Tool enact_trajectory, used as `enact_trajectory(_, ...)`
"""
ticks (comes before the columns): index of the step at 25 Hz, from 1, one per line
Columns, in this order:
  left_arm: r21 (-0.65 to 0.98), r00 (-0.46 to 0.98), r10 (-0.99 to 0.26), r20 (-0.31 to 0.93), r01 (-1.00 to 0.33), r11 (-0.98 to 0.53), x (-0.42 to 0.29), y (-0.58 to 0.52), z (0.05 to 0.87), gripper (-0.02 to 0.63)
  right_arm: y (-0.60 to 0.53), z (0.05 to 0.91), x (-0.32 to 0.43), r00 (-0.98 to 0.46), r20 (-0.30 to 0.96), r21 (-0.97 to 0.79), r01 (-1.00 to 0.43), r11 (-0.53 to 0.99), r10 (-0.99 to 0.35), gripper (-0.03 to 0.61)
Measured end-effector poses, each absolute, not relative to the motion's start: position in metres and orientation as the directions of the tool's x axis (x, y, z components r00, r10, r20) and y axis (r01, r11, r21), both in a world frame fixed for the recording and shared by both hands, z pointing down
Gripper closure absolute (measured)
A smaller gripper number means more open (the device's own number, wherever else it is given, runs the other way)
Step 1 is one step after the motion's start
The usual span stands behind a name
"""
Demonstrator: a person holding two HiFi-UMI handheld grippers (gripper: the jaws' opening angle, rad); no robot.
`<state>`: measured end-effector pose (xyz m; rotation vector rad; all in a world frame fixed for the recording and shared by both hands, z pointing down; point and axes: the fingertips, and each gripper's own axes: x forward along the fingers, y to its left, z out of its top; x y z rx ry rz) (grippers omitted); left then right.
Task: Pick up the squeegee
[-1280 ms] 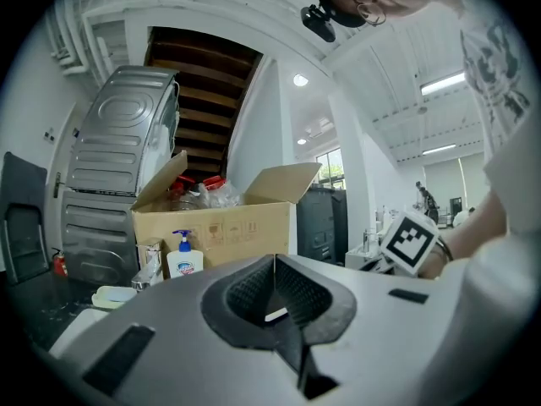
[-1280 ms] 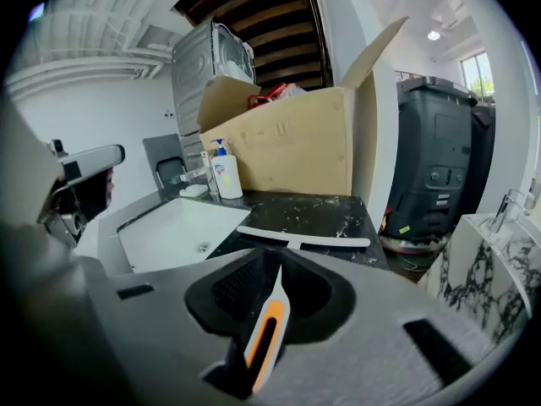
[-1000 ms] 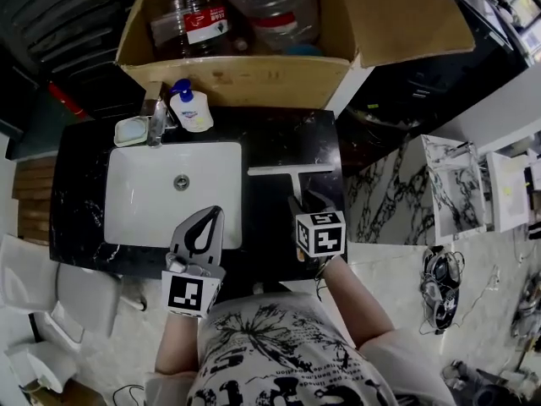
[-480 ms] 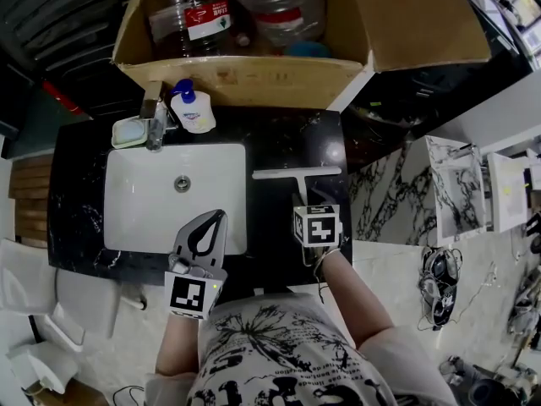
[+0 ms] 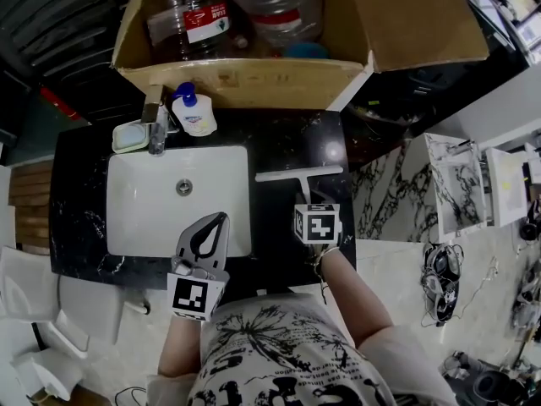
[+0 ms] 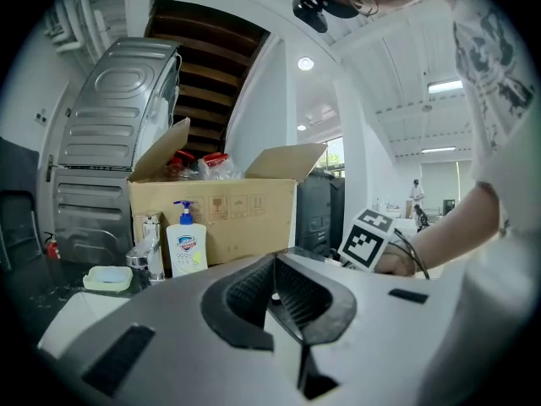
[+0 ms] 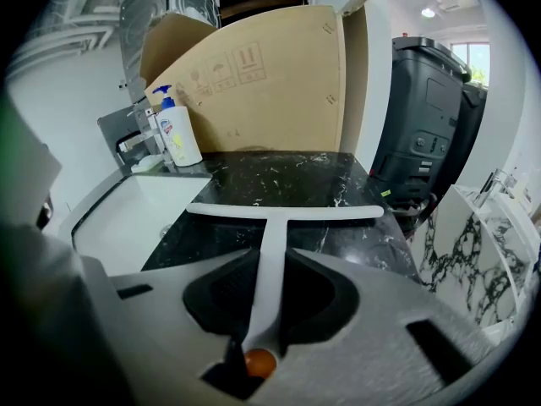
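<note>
1. While its jaws have just been closing, the right gripper (image 7: 269, 262) has its dark pads (image 7: 314, 293) against both sides of a white handle. By its own view it is clamped on the squeegee (image 7: 283, 212).
2. Squeegee: lies flat on the black marble countertop (image 5: 292, 142), just right of the sink (image 5: 144, 201). Blade runs crosswise at the far end; handle points back toward the person. This lie likely explains why the gripper comes in along the handle, tilted downward. Blade looks to be resting on the stone, so the lift is judged not yet begun.
3. Left gripper (image 6: 272, 265): jaws together, nothing between them. It hangs over the sink's near edge, probably parked clear of the working side.
4. Soap bottle (image 5: 193, 112) and faucet (image 5: 155, 117): at the sink's far rim, well apart from the squeegee.
5. Cardboard box (image 5: 254, 81): behind the counter, holding plastic bottles. It probably poses no obstacle to a straight lift.
</note>
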<state>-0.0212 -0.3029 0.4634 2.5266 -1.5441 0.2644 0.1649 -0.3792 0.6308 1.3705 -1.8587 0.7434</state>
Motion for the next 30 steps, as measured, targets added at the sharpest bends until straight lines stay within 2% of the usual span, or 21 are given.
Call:
enact_trajectory(6,0.036,0.448,-0.866,0.222,-0.891,-0.452,-0.026,-0.301,0.454,0.601,-0.374,0.619,0.162,-0.235,0.786,-0.085,-0.957,0.277,-0.571,0.506)
enact_trajectory(11,-0.013,0.437,-0.885,0.162,-0.896,-0.445,-0.029,-0.302,0.438,0.601,-0.373,0.585,0.158,-0.289,0.724,-0.099,-0.942,0.319,-0.626,0.506)
enact_trajectory(16,-0.023,0.433,-0.886,0.164,-0.896,-0.443,-0.026,-0.298,0.43,0.601,-0.371,0.539,0.153,-0.361,0.614,-0.116,-0.921,0.373,-0.702,0.506)
enact_trajectory(25,-0.045,0.435,-0.895,0.098,-0.896,-0.441,-0.016,-0.297,0.398,0.601,-0.358,0.468,0.157,-0.428,0.412,-0.069,-0.895,0.441,-0.805,0.506)
enact_trajectory(30,-0.07,0.434,-0.899,0.067,-0.896,-0.438,-0.013,-0.296,0.388,0.601,-0.345,0.426,0.156,-0.469,0.271,-0.103,-0.882,0.46,-0.84,0.506)
